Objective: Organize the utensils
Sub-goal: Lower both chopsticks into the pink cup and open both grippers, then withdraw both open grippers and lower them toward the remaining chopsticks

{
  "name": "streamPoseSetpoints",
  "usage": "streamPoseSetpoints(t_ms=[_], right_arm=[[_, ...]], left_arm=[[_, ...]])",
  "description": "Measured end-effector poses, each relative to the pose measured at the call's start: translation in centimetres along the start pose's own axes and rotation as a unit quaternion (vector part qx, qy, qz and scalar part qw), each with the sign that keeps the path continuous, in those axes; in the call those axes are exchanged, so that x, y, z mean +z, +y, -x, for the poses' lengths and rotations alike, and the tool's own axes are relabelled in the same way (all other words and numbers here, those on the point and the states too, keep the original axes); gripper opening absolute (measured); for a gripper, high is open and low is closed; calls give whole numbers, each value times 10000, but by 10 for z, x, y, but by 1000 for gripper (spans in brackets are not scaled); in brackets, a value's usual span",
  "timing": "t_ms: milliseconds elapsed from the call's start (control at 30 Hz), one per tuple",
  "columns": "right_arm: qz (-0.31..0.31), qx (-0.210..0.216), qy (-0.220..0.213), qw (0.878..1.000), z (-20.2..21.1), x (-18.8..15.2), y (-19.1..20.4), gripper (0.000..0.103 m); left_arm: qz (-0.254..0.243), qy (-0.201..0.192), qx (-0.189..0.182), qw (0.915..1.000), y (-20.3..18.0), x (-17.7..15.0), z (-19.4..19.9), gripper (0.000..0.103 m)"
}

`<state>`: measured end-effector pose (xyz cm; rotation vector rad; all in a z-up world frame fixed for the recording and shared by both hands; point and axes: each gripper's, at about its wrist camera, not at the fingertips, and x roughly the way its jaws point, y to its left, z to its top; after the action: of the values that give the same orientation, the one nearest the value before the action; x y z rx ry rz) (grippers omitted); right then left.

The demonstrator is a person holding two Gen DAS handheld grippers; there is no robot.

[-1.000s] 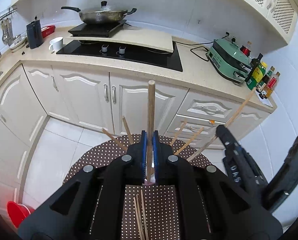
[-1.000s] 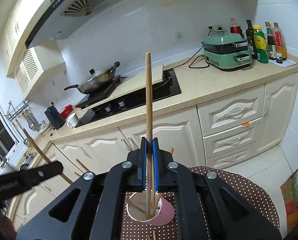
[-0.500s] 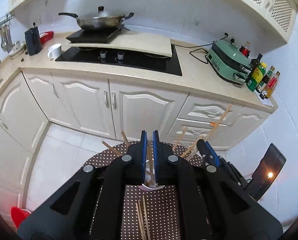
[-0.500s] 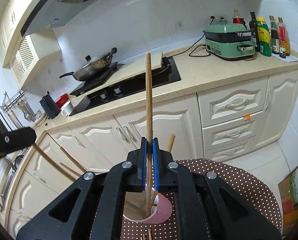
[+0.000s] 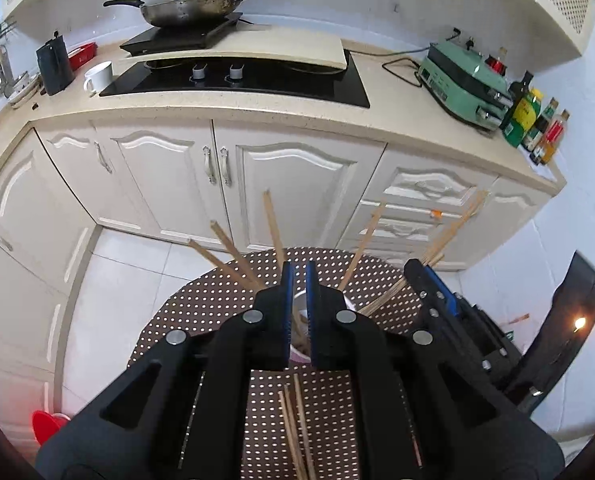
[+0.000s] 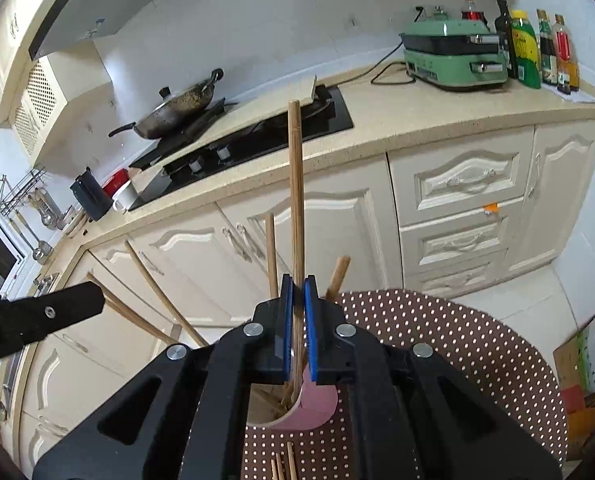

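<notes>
A pink cup [image 6: 313,404] stands on the brown dotted table [image 6: 457,344], with several wooden chopsticks [image 5: 273,224] fanning out of it. My right gripper [image 6: 296,286] hangs just above the cup. It is shut on one long chopstick [image 6: 295,200] that stands upright, its lower end inside the cup. My left gripper [image 5: 299,278] is over the same cup [image 5: 349,302], pads nearly together, and no stick rises above them. Only cup rim and brown stick ends show in the narrow gap. Loose chopsticks [image 5: 297,420] lie on the cloth under my left gripper.
Cream cabinets [image 5: 289,184] and a countertop with a black hob [image 5: 237,80], wok [image 5: 193,4], green appliance [image 5: 465,80] and bottles [image 5: 525,116] stand beyond the table. A cardboard box [image 6: 589,348] sits on the floor at the right. A red object [image 5: 49,424] lies on the floor at the left.
The chopstick that stood tall in my left gripper has sunk down between the pads out of sight. Both grippers have come down toward the cup, the right one still holding its stick.
</notes>
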<state>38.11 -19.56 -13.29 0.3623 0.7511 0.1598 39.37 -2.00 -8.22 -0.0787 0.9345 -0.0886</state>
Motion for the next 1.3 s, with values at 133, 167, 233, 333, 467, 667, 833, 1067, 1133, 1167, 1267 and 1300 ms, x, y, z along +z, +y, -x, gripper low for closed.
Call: streamPoseSetpoints(t_ms=[133,167,233,333,467,667,833,1067,1133,1167,1267,1300], right_arm=[[36,145,228,9996,-2,-7,1,10],[41,144,278,9995,-2,-8,2,14],[82,80,349,9993,0,-10,3,34],[142,7,339,9993,7,-13,2,51],[157,-32,406,9990,14,-17,0,55],[267,-38,424,9987,29,-19,3,62],[308,-32,399,9987,41,-21,5,67],[331,-6,338,9989,58,-24,7,71],[346,13,303,9989,64,-26,8,72],[358,22,300,9989,66,-26,9,72],[395,39,297,9988,73,-30,11,73],[408,44,294,9987,75,-31,11,73]], left_arm=[[-42,216,49,9997,6,-13,-11,7],[-42,263,43,9996,7,-14,-13,7],[-65,365,32,9993,9,-20,-17,7],[-120,439,84,9989,13,-28,-18,7],[-117,643,230,9976,19,-36,-24,14],[-45,469,363,9982,28,-49,-15,56],[-8,462,370,9982,30,-54,-7,56],[-5,338,407,9986,29,-61,8,56],[2,316,412,9987,29,-64,12,57],[7,310,415,9987,30,-65,13,58],[31,292,432,9986,32,-69,19,58],[43,275,439,9986,32,-71,22,58]])
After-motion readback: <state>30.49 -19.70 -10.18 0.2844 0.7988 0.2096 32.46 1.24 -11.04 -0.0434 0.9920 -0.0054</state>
